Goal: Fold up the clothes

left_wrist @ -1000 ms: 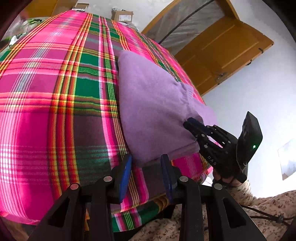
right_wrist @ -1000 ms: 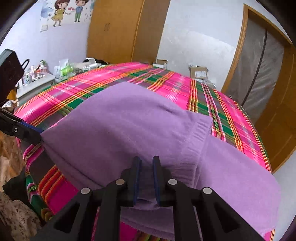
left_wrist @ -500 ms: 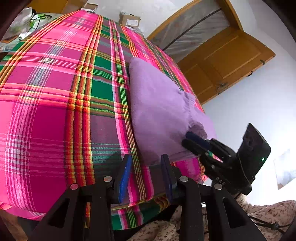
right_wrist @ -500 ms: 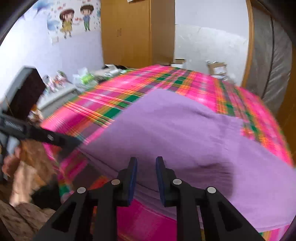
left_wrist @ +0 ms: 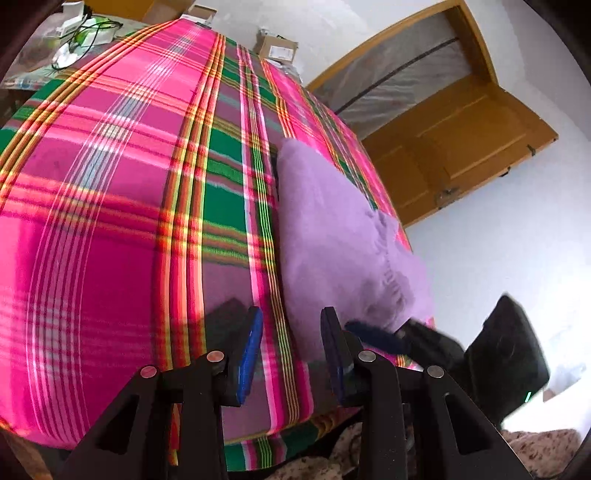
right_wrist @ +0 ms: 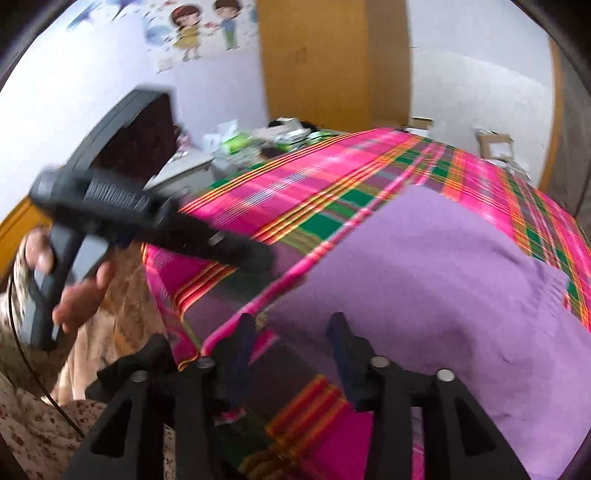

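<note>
Ahead of the left gripper (left_wrist: pixel 291 347), whose blue-padded jaws stand spread with nothing between them, a bed covered by a pink, green and orange plaid blanket (left_wrist: pixel 122 236) fills the view. Just forward and to the right of that gripper lies the folded purple sweater (left_wrist: pixel 332 236), flat on the blanket near the bed's right edge. Its long axis runs away from the gripper toward the far end of the bed, and its ribbed hem (left_wrist: pixel 388 258) lies on the right side, toward the near end. Farther right, the right gripper (left_wrist: pixel 380 334) shows blurred at the sweater's near corner.

From the right wrist view, the right gripper (right_wrist: pixel 291 343) is also spread and holds nothing; the sweater (right_wrist: pixel 443 280) lies directly ahead and to its right, one edge reaching between the fingers' line. To its left the left gripper (right_wrist: pixel 251 254) hovers above the blanket's corner, held by a hand (right_wrist: pixel 74 291).

Beyond the bed stand cardboard boxes (left_wrist: pixel 277 48) with white labels too small to read, a wooden door (left_wrist: pixel 454 147), a wooden wardrobe (right_wrist: pixel 332 62), a cluttered side table (right_wrist: pixel 236 144) and cartoon wall stickers (right_wrist: pixel 203 29) of two children. No writing is legible. Nothing lies between either gripper and the sweater.
</note>
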Demonstrator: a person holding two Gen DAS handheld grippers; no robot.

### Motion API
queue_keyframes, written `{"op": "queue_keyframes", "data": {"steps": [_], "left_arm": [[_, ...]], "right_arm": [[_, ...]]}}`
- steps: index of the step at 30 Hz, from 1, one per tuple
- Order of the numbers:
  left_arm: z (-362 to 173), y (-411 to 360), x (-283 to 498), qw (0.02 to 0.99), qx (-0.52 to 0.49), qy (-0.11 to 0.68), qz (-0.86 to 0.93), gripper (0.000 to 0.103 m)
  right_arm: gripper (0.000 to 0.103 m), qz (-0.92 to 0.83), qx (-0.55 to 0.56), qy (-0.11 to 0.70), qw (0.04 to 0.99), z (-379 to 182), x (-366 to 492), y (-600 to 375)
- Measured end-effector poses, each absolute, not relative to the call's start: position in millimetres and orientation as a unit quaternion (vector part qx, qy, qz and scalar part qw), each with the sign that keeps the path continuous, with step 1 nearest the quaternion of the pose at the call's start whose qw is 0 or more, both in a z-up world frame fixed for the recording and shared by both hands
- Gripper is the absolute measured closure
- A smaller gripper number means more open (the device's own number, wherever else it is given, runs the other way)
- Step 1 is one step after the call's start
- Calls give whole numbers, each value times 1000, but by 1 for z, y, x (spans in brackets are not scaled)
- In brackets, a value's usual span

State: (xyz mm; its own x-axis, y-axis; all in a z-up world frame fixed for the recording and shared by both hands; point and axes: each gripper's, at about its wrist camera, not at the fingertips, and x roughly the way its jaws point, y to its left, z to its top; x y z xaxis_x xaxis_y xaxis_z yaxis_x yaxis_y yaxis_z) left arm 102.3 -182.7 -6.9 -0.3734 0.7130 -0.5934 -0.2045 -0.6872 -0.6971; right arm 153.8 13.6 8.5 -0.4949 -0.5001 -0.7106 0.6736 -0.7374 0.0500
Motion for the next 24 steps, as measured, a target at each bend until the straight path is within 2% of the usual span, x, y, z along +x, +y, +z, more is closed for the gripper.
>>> {"op": "queue_keyframes", "data": {"steps": [5, 7, 14, 17, 18, 24], "left_arm": [[-4, -180, 85, 289, -480, -268, 784, 68], [-5, -177, 75, 292, -482, -275, 779, 61], [-10, -165, 40, 296, -501, -272, 767, 58], [-9, -157, 27, 301, -505, -263, 765, 58], [-10, -154, 22, 304, -510, -264, 760, 58], [-17, -136, 3, 316, -532, -259, 741, 57]], "right_arm": [[56, -869, 342, 185, 308, -2, 163, -5], [56, -877, 332, 205, 279, -4, 164, -9], [58, -880, 335, 200, 271, -7, 160, -7], [74, -881, 339, 180, 276, -4, 158, 0], [82, -881, 340, 174, 278, -2, 158, 2], [91, -880, 344, 139, 296, 7, 157, 14]]}}
